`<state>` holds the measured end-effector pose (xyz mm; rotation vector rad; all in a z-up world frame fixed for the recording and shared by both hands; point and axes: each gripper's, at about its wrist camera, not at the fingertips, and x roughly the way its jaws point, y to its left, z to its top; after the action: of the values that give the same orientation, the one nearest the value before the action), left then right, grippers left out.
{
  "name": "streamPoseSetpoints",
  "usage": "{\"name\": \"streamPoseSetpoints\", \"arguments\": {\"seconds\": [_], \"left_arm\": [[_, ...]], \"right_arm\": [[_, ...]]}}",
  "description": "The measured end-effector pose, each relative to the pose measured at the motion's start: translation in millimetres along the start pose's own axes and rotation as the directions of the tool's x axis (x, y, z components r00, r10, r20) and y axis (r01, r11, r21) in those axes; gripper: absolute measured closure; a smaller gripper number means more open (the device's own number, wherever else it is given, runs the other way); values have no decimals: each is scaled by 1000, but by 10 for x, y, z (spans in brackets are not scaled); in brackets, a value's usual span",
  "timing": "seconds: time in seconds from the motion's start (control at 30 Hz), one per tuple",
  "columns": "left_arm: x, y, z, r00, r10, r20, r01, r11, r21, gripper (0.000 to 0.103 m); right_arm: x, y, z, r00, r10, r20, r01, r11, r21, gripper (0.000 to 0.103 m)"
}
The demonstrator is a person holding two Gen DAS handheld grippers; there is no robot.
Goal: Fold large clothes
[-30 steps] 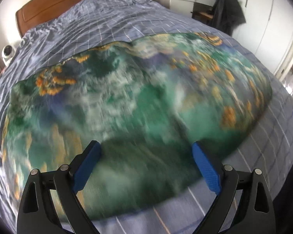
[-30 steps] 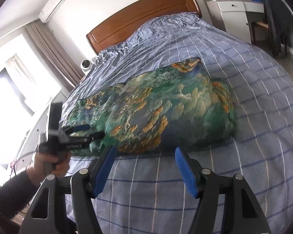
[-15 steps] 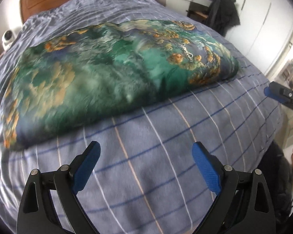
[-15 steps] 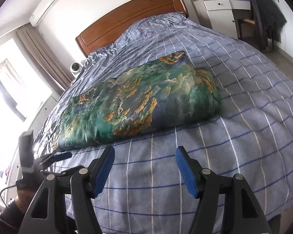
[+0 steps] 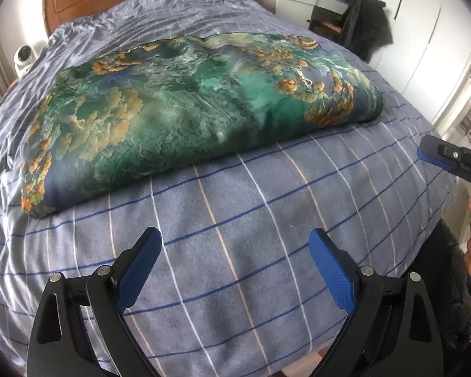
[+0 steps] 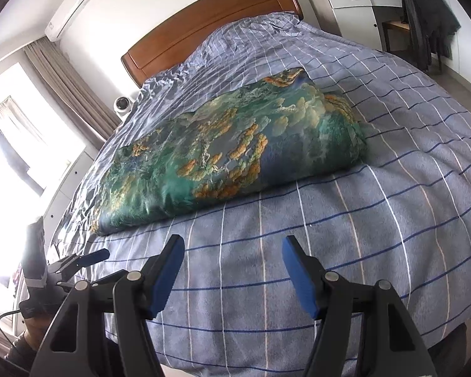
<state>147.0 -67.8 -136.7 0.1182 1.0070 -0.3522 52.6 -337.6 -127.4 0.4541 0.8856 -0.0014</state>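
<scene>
A large green, blue and orange patterned cloth (image 5: 197,110) lies folded in a thick long rectangle across the bed; it also shows in the right wrist view (image 6: 232,157). My left gripper (image 5: 235,251) is open and empty, held above the bedspread well in front of the cloth's near edge. My right gripper (image 6: 232,251) is open and empty, also short of the cloth. The right gripper shows at the right edge of the left wrist view (image 5: 449,157); the left gripper shows at the lower left of the right wrist view (image 6: 78,260).
The bed has a blue checked bedspread (image 5: 267,251) and a wooden headboard (image 6: 210,22). A white round camera (image 6: 122,105) sits beside the bed. A white dresser (image 6: 354,6) and a chair with a dark jacket (image 6: 427,15) stand at the back right. Window and curtains (image 6: 62,94) at left.
Both grippers have pulled back from the cloth toward the foot of the bed. The left one was right over the cloth a second ago. The cloth now lies still, folded.
</scene>
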Motion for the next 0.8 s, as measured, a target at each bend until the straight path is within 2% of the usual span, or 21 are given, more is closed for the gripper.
{"name": "streamPoseSetpoints", "arguments": {"seconds": [0.1,0.23,0.33,0.4,0.57,0.63,0.7,0.77,0.8], "left_arm": [[-41,29,-17,1000,16,15,-16,1000,5,8],[-51,132,-43,1000,25,13,-25,1000,-17,8],[-26,214,-43,999,38,-2,-38,998,-47,8],[-15,270,-35,999,42,-10,-43,997,-69,8],[-52,355,40,999,46,-19,-48,994,-95,8],[-81,347,151,999,46,-16,-47,996,-76,8],[-114,315,302,999,47,-6,-47,998,-51,8],[-161,246,548,999,44,15,-44,999,-17,8],[-192,191,713,999,40,32,-41,999,8,8]], "right_arm": [[49,-58,69,1000,-24,-3,24,1000,10,37],[112,-356,327,997,-68,46,64,994,92,34],[283,-654,502,998,-37,56,26,982,189,28],[452,-826,580,999,-19,41,8,968,250,28],[871,-1269,706,998,33,58,-57,882,468,25],[1034,-1418,706,997,51,65,-78,825,559,18],[1114,-1476,672,993,58,106,-112,785,609,16],[1161,-1485,672,991,38,131,-111,779,618,19],[1169,-1467,690,992,15,128,-91,787,610,37]]}}
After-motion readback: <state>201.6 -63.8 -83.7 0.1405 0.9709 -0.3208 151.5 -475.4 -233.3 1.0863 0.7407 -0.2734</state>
